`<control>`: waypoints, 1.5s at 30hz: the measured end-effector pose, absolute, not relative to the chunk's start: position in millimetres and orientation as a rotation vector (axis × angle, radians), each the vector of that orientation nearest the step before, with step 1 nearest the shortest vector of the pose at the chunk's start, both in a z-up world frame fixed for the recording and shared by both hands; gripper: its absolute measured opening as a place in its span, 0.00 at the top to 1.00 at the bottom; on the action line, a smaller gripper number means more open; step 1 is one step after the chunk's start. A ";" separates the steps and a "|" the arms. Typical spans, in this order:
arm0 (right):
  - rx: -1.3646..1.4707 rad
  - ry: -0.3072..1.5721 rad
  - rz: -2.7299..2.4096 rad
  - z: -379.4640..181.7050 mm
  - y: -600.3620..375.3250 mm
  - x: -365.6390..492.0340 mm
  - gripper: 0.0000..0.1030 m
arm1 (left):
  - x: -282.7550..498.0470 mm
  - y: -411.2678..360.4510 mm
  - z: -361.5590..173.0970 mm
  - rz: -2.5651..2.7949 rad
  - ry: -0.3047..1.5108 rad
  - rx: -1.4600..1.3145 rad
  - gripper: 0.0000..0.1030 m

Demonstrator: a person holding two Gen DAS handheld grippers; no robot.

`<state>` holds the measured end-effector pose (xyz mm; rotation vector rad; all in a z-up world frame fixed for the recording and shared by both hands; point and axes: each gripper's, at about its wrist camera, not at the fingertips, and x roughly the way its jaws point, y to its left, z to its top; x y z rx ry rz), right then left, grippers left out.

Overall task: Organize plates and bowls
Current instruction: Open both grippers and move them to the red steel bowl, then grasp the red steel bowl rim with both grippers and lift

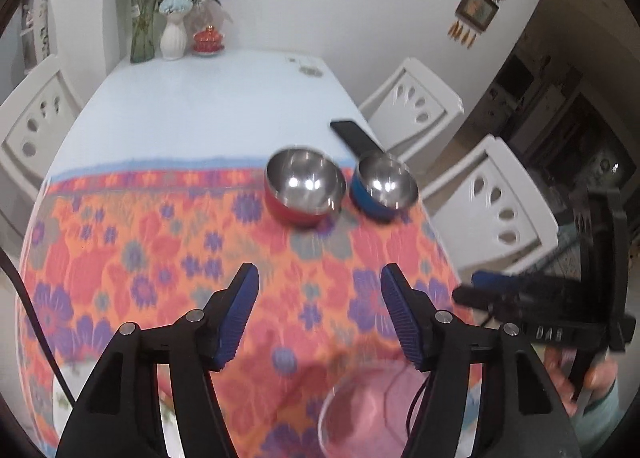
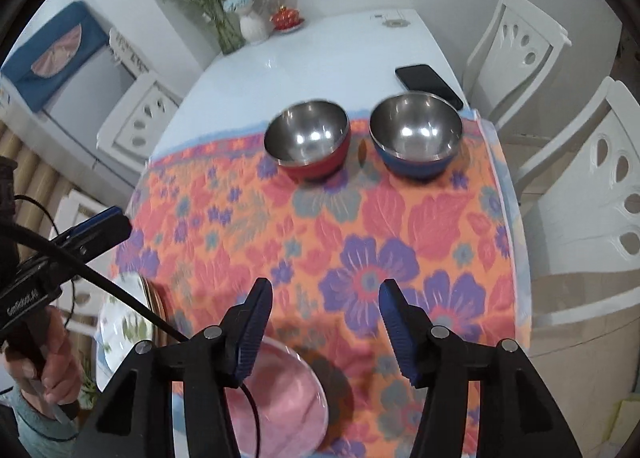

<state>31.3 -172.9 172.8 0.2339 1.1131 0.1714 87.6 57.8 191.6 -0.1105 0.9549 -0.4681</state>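
A: The left gripper (image 1: 320, 286) is seen spread wide with nothing between its blue pads, held above the floral cloth (image 1: 160, 258). The right gripper (image 2: 326, 298) is likewise held apart and empty.

B: Below them, a pink plate (image 2: 288, 390) is cut off by the frame edge and partly hidden behind the fingers. A stack of plates (image 2: 120, 322) at the left edge is crossed by a cable; its pattern is blurred.

A: Farther out, a red bowl (image 2: 308, 143) and a blue bowl (image 2: 416, 139) are set side by side, mouths upward, near the cloth's far edge. A phone (image 2: 428, 83) is laid on the bare tabletop (image 2: 300, 69), just behind the blue bowl.
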 end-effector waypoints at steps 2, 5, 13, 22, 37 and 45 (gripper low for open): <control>0.276 1.112 0.174 170.1 -173.9 47.9 0.48 | 107.9 54.4 188.6 -0.472 0.967 -0.122 0.40; 0.398 1.125 0.174 156.3 -181.2 73.6 0.48 | 147.7 51.5 173.7 -0.471 0.998 -0.169 0.40; 0.651 1.173 0.169 102.4 -185.9 140.8 0.48 | 235.3 44.6 105.5 -0.436 1.116 -0.262 0.45; 0.652 1.221 0.127 61.4 -166.9 199.6 0.49 | 285.3 28.3 44.1 -0.441 1.202 -0.315 0.55; 0.550 1.228 0.092 48.8 -157.6 214.8 0.70 | 288.6 23.5 38.0 -0.479 1.166 -0.279 0.82; 0.520 1.171 0.140 94.0 -152.0 187.2 0.70 | 253.8 34.9 85.6 -0.456 1.105 -0.264 0.82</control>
